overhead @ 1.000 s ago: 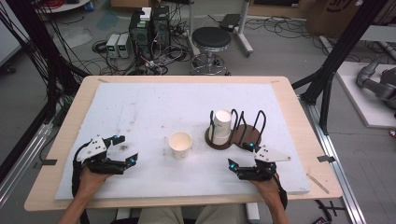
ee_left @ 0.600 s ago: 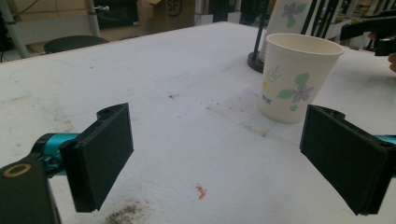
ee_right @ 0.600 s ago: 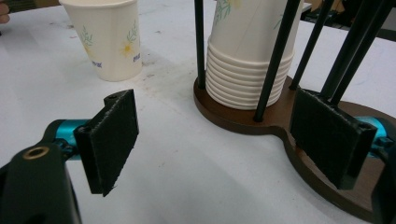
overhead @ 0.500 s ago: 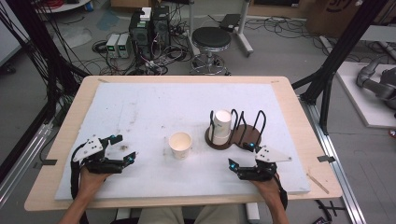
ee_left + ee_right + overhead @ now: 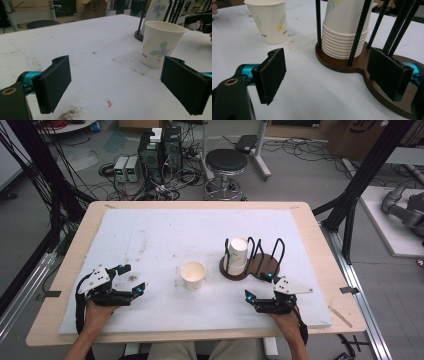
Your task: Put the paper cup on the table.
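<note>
Nothing's budged since a second ago, both hands parked at the near edge. Left gripper [image 5: 131, 278] has its jaws wide apart and empty, right gripper [image 5: 258, 287] likewise. The loose paper cup [image 5: 193, 275] stands upright between them, a bit further in, just left of the cup holder [image 5: 252, 265] with its stack of cups [image 5: 238, 255].

Matt paper cup [image 5: 193, 275] with floral print, glossy dark wooden holder base [image 5: 260, 265], rough white foam mat [image 5: 165, 235]
</note>
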`<state>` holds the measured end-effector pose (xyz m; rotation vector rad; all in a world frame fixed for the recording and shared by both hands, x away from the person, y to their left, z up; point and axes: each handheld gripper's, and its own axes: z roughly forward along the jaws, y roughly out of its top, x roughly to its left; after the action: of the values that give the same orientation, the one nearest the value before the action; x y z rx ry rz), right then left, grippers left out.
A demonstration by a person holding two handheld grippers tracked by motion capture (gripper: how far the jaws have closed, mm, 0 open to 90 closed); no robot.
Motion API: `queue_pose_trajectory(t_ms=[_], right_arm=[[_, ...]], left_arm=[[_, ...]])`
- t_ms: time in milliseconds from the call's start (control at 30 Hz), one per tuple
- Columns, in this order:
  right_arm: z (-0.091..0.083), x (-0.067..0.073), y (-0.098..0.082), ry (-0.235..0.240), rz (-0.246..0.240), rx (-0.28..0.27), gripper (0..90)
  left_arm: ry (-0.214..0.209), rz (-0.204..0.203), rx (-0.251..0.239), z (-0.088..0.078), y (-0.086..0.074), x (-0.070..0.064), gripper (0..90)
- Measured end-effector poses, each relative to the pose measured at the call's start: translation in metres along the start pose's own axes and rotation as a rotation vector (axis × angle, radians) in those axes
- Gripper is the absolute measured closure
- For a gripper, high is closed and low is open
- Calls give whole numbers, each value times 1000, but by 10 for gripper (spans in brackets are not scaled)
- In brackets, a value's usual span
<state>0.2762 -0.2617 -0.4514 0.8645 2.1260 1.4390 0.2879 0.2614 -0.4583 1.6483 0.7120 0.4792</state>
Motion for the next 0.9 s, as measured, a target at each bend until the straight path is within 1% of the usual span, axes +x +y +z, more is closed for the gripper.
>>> queue_pose_trajectory(t_ms=[67, 167, 200, 900], right_arm=[[0, 0, 0, 0, -3, 0, 161], [0, 1, 0, 0, -9, 4, 161], [1, 1, 0, 0, -10, 5, 161], [0, 0, 0, 0, -1, -5, 161]], left_arm=[[1, 5, 6, 0, 0, 0, 95], [4, -5, -1, 0, 0, 0, 95], [4, -3, 1, 0, 0, 0, 95], [12, 7, 1, 0, 0, -1, 95]])
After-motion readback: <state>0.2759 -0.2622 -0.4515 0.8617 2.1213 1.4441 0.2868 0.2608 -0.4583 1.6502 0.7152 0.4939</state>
